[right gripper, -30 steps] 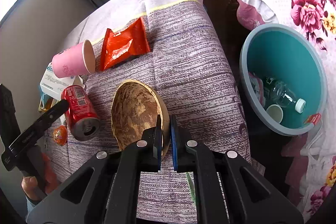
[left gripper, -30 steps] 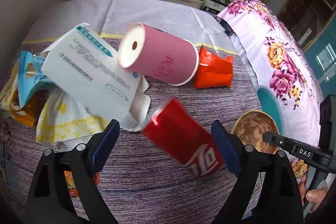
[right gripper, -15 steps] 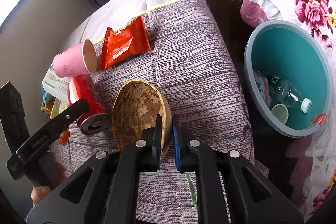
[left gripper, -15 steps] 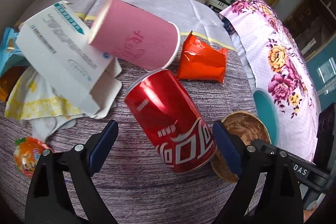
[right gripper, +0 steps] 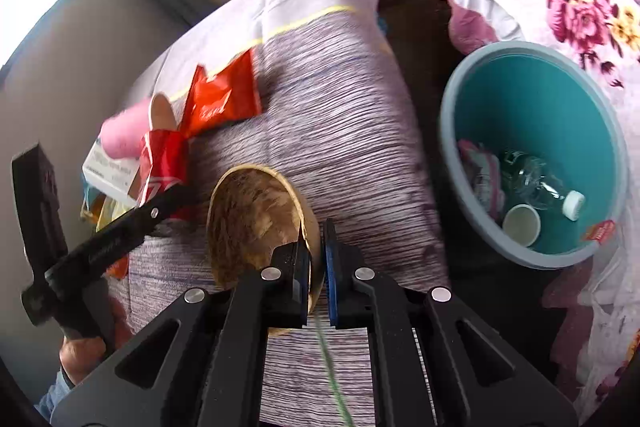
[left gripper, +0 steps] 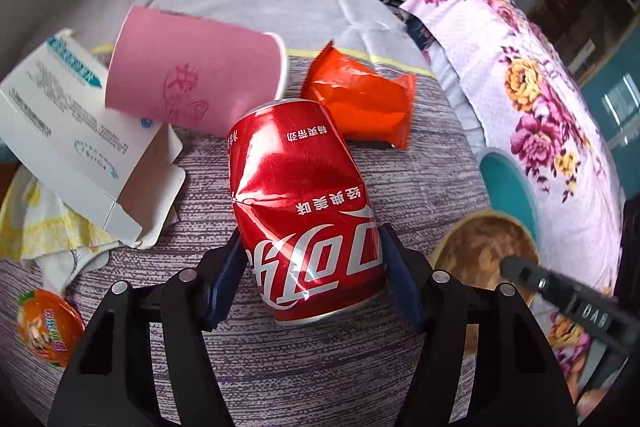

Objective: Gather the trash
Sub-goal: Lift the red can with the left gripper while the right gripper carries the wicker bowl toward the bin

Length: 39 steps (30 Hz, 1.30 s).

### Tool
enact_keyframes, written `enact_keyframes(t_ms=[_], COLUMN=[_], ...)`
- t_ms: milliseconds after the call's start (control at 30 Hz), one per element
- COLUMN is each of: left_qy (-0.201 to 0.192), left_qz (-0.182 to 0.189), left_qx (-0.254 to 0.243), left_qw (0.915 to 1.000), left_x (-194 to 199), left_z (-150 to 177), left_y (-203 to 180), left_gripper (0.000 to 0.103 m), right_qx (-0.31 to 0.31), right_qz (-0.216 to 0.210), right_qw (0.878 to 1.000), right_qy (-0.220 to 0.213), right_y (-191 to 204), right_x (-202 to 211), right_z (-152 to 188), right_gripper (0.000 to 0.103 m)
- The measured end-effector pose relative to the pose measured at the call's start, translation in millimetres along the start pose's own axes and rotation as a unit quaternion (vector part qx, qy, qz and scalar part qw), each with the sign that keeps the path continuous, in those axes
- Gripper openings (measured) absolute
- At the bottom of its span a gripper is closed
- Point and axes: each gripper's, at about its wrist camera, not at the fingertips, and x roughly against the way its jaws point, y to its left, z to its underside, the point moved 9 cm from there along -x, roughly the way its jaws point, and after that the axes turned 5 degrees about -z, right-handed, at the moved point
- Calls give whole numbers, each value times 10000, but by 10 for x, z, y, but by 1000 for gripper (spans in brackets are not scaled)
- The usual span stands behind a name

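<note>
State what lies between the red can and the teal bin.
The wooden bowl, between can and bin, seen from the right wrist.

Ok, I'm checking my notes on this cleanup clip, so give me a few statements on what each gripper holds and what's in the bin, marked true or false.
1. The left gripper has its pads against the red can. True.
2. The can is smooth and undented. False: it is creased.
3. The right gripper is clamped on the rim of the wooden bowl. True.
4. The teal bin is empty. False: a clear bottle and other items lie inside.
5. The pink cup stands upright. False: it lies on its side.
</note>
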Motion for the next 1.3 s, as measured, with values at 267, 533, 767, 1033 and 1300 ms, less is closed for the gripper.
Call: enact_keyframes(t_ms=[267,533,767,1033,1300], left_qy=[-90,-68,23,420,772], left_qz=[68,349,701,957,1061], left_qx=[-522,-1099,-1656,-2255,-2413], left_qw=[9986,9933,9837,9686,9615], left_x=[158,204,114,-220,-490], left_z=[90,-17,-47,116,291], left_y=[-313,-875,-1599,-2404,-2705], left_gripper=[65,66,66,66,66], right_qx=[-194,-404,-856,-1304,-1429], right_qz=[40,204,714,1072,1190], right_qw=[9993,9954,9833,9719,9712], right_qy=[-330,-841,-1439,-1637,-1492], right_y=[-227,-556,-1222,-1848,-2133], right_x=[220,621,1196,1470,1385], right_z=[-142,-350,-491,-456,-432], right_gripper=[7,7,7,7,7])
